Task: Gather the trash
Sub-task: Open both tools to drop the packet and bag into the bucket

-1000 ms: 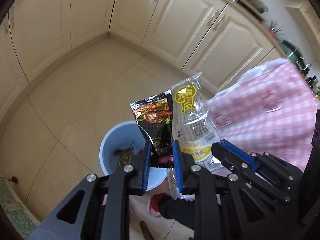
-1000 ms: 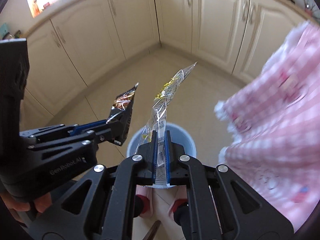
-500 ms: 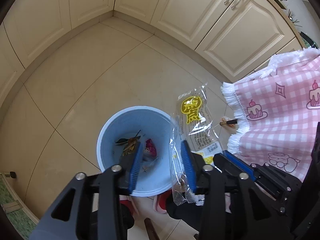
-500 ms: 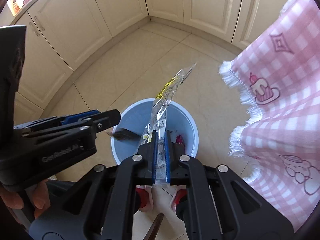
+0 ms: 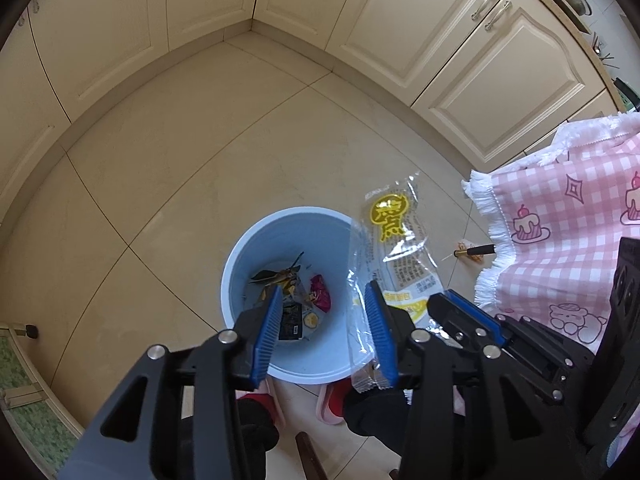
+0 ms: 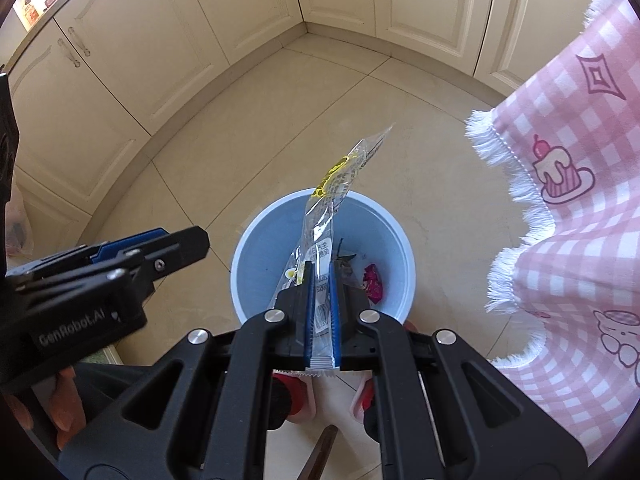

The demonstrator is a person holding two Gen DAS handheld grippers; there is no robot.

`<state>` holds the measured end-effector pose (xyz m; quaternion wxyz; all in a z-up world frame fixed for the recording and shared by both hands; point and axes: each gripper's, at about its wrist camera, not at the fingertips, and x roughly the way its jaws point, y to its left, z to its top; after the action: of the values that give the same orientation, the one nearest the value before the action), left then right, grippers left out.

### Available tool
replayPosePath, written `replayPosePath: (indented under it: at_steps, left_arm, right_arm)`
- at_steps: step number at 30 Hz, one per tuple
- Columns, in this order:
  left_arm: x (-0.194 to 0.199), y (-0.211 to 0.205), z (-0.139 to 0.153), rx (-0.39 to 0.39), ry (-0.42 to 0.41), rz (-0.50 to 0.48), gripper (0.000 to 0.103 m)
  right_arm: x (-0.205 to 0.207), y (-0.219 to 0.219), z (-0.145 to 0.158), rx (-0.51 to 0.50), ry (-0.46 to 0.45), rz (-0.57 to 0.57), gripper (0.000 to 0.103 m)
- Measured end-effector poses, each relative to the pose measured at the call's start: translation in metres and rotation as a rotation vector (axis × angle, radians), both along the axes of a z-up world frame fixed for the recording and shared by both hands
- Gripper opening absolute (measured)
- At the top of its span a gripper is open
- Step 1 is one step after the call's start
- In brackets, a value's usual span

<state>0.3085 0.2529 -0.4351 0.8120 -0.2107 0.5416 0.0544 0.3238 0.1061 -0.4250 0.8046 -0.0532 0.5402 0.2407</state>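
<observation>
Clear wrapper (image 6: 325, 216): a see-through plastic packet with yellow print, pinched at its lower end and rising above the rim of the blue bin; in the left wrist view it (image 5: 396, 252) sits just right of the bin's opening.
Right gripper (image 6: 321, 312): blue pads pressed together on the clear wrapper, held over the bin's near side.
Left gripper (image 5: 326, 324): fingers spread, having just been opening, with nothing between them; it hangs over the bin's near rim, and the clear wrapper lies against the outer side of its right finger.
Black wrapper (image 5: 291, 318): lies inside the bin, on the bottom, partly behind the left gripper's left finger.
Blue bin (image 5: 256, 240): round, open-topped, standing on the tiled floor; besides the black wrapper it holds dried leaves (image 5: 280, 276) and a magenta wrapper (image 5: 321, 296).
Pink checked cloth (image 5: 560, 216): fringed, with cake drawings, hanging to the right of the bin.
Pen-like object (image 5: 476, 251): black and gold, on the floor between bin and cloth.
Cabinets (image 5: 440, 40): cream doors beyond the bin.
Person: red-and-pink slippers (image 6: 298, 392) just below the bin.
</observation>
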Motion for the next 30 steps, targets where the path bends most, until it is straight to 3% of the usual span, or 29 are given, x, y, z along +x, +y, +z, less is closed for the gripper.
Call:
replayPosePath:
  at_steps: [21, 26, 30]
  left_arm:
    - [-0.009, 0.01, 0.014, -0.002, -0.023, 0.023, 0.045]
    - [-0.014, 0.007, 0.027, 0.003, -0.044, 0.027, 0.045]
    - [-0.021, 0.003, 0.045, 0.017, -0.073, 0.024, 0.045]
  right_arm:
    - [0.0, -0.002, 0.009, 0.046, -0.026, 0.009, 0.015]
    - [-0.002, -0.007, 0.023, 0.058, -0.049, 0.0, 0.027]
    - [-0.009, -0.012, 0.044, 0.06, -0.089, 0.0, 0.027]
